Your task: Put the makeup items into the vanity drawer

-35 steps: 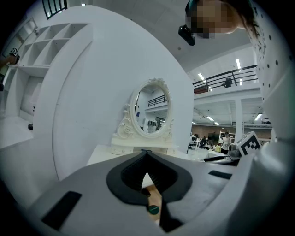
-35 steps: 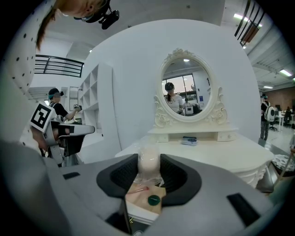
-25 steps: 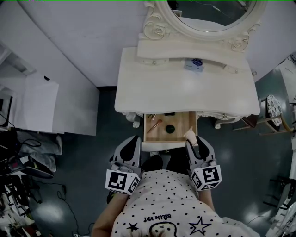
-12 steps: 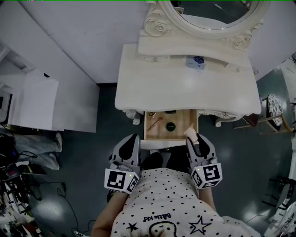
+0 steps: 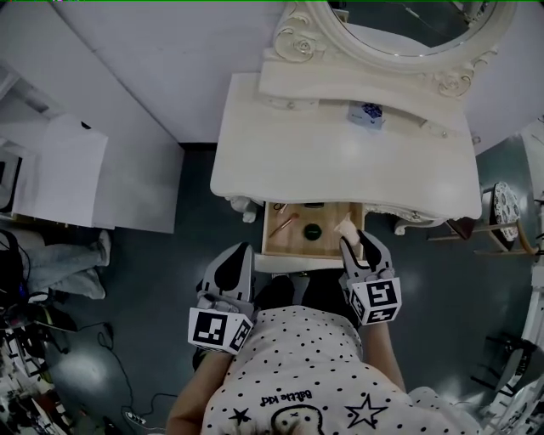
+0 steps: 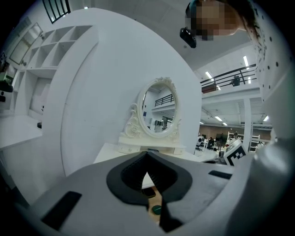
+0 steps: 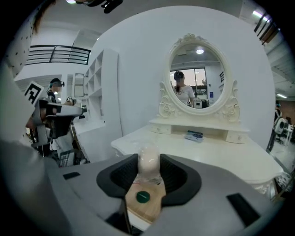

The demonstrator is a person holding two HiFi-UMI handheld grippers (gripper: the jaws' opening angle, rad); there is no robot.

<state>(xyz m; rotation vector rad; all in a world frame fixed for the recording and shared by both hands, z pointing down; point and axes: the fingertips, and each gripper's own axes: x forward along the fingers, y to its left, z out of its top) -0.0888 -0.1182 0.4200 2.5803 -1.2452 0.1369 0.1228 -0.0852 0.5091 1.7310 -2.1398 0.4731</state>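
Note:
The vanity's wooden drawer (image 5: 330, 219) stands pulled out below the cream tabletop (image 5: 340, 161). In it lie a green round compact (image 5: 313, 229), a rose-gold pencil (image 5: 285, 226) and a dark item (image 5: 313, 206) at the back. My right gripper (image 5: 348, 240) is shut on a pale sponge in clear wrap (image 5: 343, 228), held over the drawer's right front corner. The right gripper view shows the sponge (image 7: 149, 156) upright between the jaws, above the compact (image 7: 142, 197). My left gripper (image 5: 241, 250) hangs shut and empty, just left of the drawer's front.
A small blue-and-white box (image 5: 367, 115) sits on the tabletop under the oval mirror (image 5: 399, 25). A white cabinet (image 5: 64, 183) stands at the left, with cables on the floor near it. A stool (image 5: 501, 200) stands to the right of the vanity.
My right gripper has carried the wrapped sponge forward, from before the drawer's front edge to over its right front corner. The left gripper has barely moved.

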